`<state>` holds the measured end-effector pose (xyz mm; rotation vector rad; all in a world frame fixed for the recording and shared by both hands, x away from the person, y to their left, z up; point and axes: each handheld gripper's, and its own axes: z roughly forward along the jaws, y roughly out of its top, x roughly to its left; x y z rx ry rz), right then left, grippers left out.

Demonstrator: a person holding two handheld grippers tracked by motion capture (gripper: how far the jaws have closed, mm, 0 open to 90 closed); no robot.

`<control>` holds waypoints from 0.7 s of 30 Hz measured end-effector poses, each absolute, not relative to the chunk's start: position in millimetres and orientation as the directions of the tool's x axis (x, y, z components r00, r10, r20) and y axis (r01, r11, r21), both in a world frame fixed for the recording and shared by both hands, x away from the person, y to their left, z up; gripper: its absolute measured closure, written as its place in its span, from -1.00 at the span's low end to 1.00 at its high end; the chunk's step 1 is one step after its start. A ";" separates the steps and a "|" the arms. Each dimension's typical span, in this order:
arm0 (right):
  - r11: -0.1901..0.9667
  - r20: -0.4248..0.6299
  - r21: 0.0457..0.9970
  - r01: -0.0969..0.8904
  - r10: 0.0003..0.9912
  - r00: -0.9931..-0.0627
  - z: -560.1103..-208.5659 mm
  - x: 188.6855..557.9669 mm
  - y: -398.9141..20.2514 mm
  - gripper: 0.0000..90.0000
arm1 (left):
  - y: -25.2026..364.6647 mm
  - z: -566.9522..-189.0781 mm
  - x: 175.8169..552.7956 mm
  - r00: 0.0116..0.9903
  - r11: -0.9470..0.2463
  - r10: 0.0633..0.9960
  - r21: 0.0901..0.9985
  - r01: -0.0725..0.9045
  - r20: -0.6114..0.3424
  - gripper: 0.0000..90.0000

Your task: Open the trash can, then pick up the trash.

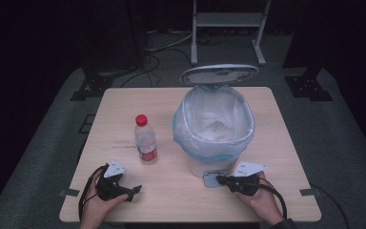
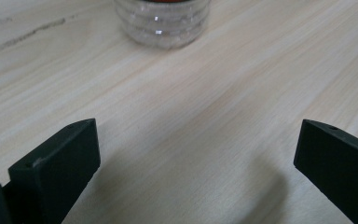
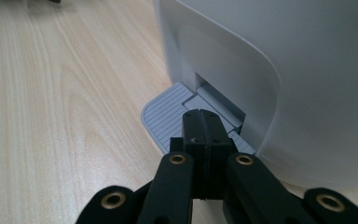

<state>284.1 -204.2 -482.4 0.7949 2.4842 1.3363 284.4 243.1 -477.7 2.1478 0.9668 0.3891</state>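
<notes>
Pedal bin [image 1: 217, 157] with its lid [image 1: 219, 75] raised, standing on the wooden table [image 1: 124, 102] right of centre; a pale blue-edged liner [image 1: 213, 121] was folded over its rim. The right gripper [image 1: 220, 180], jaws pressed together with nothing between them, rested its tip on the grey foot pedal [image 1: 210, 180] at the bin's base, so the lid-opening step appeared done. A clear plastic bottle [image 1: 145, 141] with a red cap stood upright left of the bin, apart from it and untouched. The left gripper [image 1: 134, 191] lay low near the table's front edge, jaws spread wide and empty, pointing toward the bottle; grasping the bottle and dropping it into the bin were judged still to come. The high view gave the layout and the open lid. The right gripper view showed the closed tip [image 3: 204, 140] on the ribbed pedal [image 3: 168, 116] against the bin's white wall [image 3: 279, 84]. The left gripper view showed the bottle's base [image 2: 162, 23] ahead, well beyond the separated jaws
</notes>
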 end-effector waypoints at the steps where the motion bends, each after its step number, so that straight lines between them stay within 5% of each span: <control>1: 0.443 0.067 0.821 0.359 0.550 -0.832 -482.4 284.1 -204.2 1.00 | 243.1 -477.7 284.4 0.671 -0.445 0.742 0.730 0.518 -0.024 -1.00; 21: 0.441 0.071 0.821 0.361 0.549 -0.833 -482.4 284.4 -204.3 1.00 | 240.9 -446.7 303.8 0.695 -0.413 0.718 0.785 0.463 -0.032 -1.00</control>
